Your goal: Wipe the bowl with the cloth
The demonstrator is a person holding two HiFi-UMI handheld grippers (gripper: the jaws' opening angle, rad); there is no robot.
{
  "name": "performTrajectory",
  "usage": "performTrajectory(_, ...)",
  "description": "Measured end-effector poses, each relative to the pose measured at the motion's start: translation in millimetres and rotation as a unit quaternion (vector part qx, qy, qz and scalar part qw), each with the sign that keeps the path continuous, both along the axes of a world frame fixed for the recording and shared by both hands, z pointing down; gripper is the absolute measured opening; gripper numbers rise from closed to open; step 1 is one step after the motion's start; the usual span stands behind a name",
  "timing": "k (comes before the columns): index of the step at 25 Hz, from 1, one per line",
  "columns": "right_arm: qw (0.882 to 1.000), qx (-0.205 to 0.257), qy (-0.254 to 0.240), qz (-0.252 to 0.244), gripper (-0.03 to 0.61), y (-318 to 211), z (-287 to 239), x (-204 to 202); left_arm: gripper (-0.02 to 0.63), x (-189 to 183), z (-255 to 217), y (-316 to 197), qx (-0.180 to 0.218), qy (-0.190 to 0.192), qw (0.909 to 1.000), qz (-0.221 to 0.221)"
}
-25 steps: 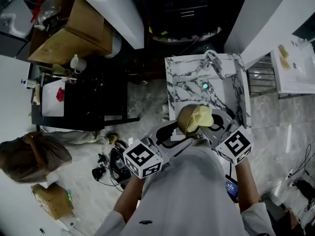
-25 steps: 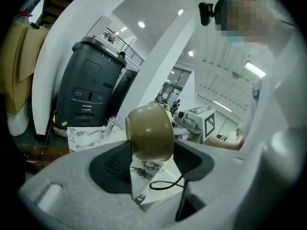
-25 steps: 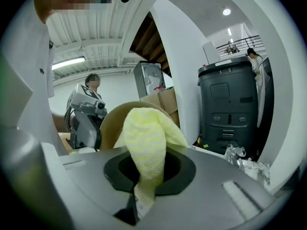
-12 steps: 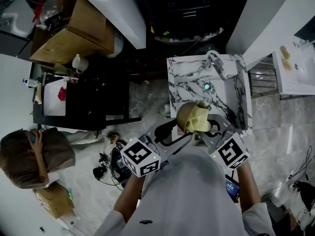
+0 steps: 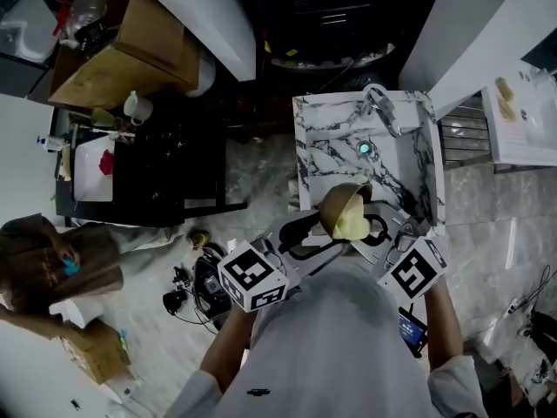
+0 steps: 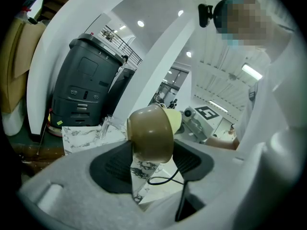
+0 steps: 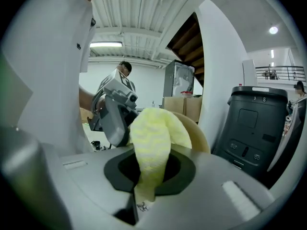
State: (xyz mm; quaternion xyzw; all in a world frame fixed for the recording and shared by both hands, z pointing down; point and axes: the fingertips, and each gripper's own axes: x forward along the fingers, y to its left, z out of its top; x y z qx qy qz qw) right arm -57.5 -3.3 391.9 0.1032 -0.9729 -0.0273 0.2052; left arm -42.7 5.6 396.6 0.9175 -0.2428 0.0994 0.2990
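Observation:
A brown bowl point(image 5: 338, 203) is held on its side above the near edge of a marble sink point(image 5: 318, 133). My left gripper point(image 5: 320, 235) is shut on the bowl's rim; in the left gripper view the bowl point(image 6: 149, 133) shows its brown underside between the jaws. A pale yellow cloth point(image 5: 352, 223) fills the bowl's mouth. My right gripper point(image 5: 376, 232) is shut on the cloth, and in the right gripper view the cloth point(image 7: 151, 147) bulges from the jaws against the bowl's cream inside point(image 7: 197, 133).
A faucet point(image 5: 381, 110) stands at the sink's far side over a drain point(image 5: 363, 149). A dark bin point(image 6: 82, 87) stands beyond the sink. At far left a person point(image 5: 52, 264) crouches near cardboard boxes point(image 5: 144, 46). Cables and gear point(image 5: 196, 281) lie on the floor.
The cloth has slid lower and nearer me inside the bowl as the right gripper pulled back. The bowl tilted slightly. The person at left shifted.

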Motion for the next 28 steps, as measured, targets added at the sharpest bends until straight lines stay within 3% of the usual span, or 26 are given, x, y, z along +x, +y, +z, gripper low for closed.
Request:
performTrajectory(9, 0.997, -0.014, -0.018, 0.076, 0.03, -30.8, -2.7, 11.2, 0.264, -2.1, -0.8, 0.1, 0.006, -0.016, 0.9998, -0.004)
performTrajectory(17, 0.987, -0.065, -0.01, 0.147, 0.031, -36.0, 20.1, 18.1, 0.264, -6.9, -4.9, -5.9, 0.016, -0.022, 0.9995, -0.013)
performTrajectory(22, 0.986, -0.077, -0.003, 0.147, 0.031, -27.3, 27.5, 16.1, 0.265, -7.8, -6.9, -13.4, 0.015, -0.01, 0.9996, -0.02)
performTrajectory(28, 0.992, -0.056, 0.02, 0.114, 0.029, -19.1, 26.0, 11.0, 0.264, -2.8, -5.7, -15.6, 0.008, -0.004, 0.9998, -0.016)
